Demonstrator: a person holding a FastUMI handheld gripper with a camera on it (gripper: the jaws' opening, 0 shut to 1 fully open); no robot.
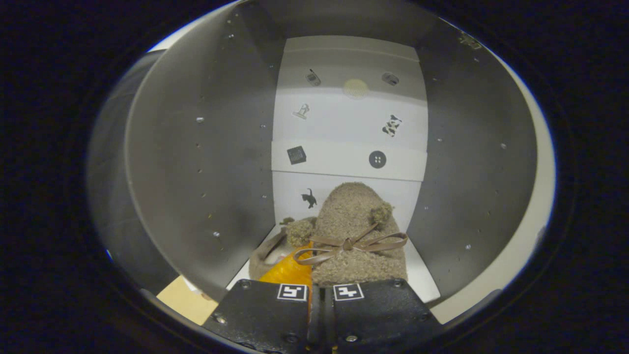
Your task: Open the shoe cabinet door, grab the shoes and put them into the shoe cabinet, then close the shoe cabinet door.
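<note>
Gripper view: the tongs (322, 295) sit nearly closed at lower centre, seemingly pinching the fuzzy tan slipper with a brown ribbon bow (358, 236), inside the white shoe cabinet (196, 147). Soft, light, squashy; its firmer heel edge looks the best hold.

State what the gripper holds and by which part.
The gripper is shut on the fuzzy brown slipper, pinching its near edge, inside the shoe cabinet.

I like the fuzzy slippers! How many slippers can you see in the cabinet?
2. One slipper with a bow is just ahead of the gripper, whose fingers are nearly together on something orange. The other slipper lies beside it, partly hidden, on the cabinet floor.
</note>
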